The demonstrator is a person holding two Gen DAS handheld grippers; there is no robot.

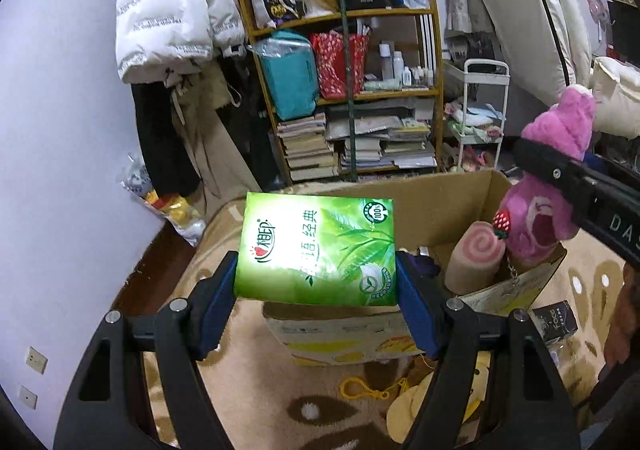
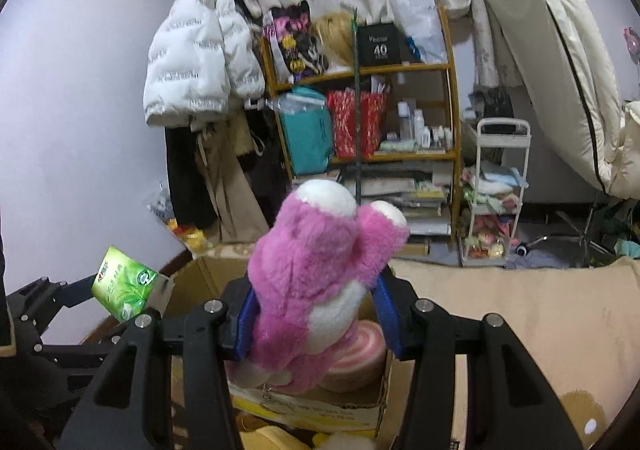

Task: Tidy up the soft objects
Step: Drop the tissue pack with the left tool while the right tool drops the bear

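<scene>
My left gripper is shut on a green tissue pack and holds it above the near left part of an open cardboard box. The pack also shows in the right wrist view. My right gripper is shut on a pink plush bear and holds it over the box's right side; the bear also shows in the left wrist view. A pink swirl roll cushion stands inside the box, under the bear.
The box sits on a beige patterned rug. A yellow plush toy and a yellow clip cord lie on the rug in front of it. A cluttered wooden shelf, hanging coats and a white cart stand behind.
</scene>
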